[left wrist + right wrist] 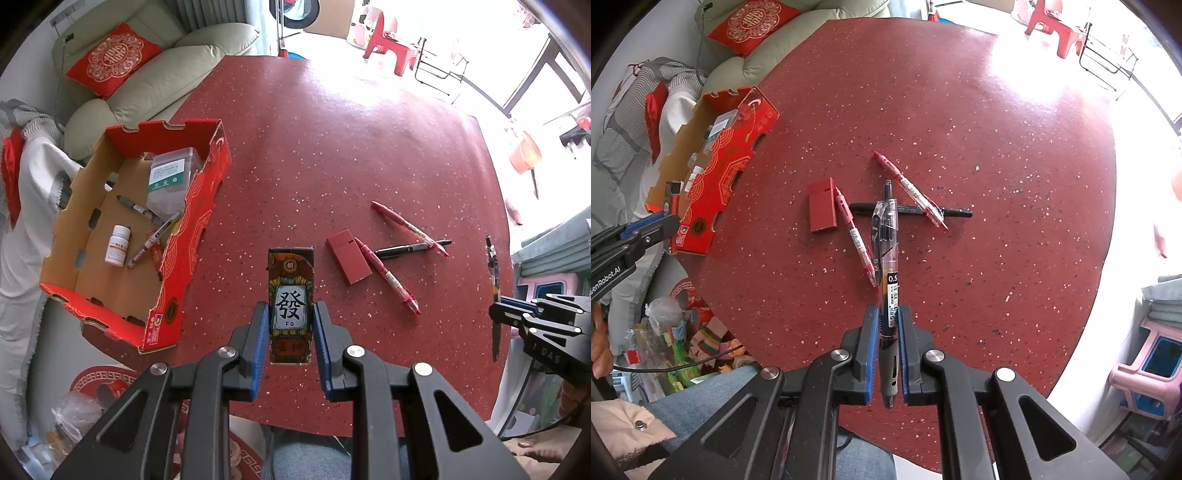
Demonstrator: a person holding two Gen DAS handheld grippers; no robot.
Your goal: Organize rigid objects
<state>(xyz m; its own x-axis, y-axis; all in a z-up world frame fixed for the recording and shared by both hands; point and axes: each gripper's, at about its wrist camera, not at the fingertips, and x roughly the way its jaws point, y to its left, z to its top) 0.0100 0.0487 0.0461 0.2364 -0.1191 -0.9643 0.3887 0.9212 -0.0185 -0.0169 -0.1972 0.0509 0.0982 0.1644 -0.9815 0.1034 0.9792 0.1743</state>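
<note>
My left gripper (290, 314) is shut on a decorated card box (290, 284) printed with a large black character, and holds it upright above the red table (332, 147). In the right wrist view, my right gripper (888, 314) is shut on a black gel pen (888, 258), which points away from the camera. Below it on the table lie a small red box (822, 205), two red pens (855, 236) (910, 188) and a black marker (912, 209). The red cardboard tray (173, 266) stands at the left and holds a clear plastic case (171, 181), a white pill bottle (118, 244) and pens.
A pale sofa (166, 74) with a red cushion (112, 59) stands behind the tray. White cloth hangs at the table's left edge. Bags and clutter lie on the floor at the lower left. A person's jeans-clad knee (713, 391) shows at the near table edge. Pink stools stand at the right.
</note>
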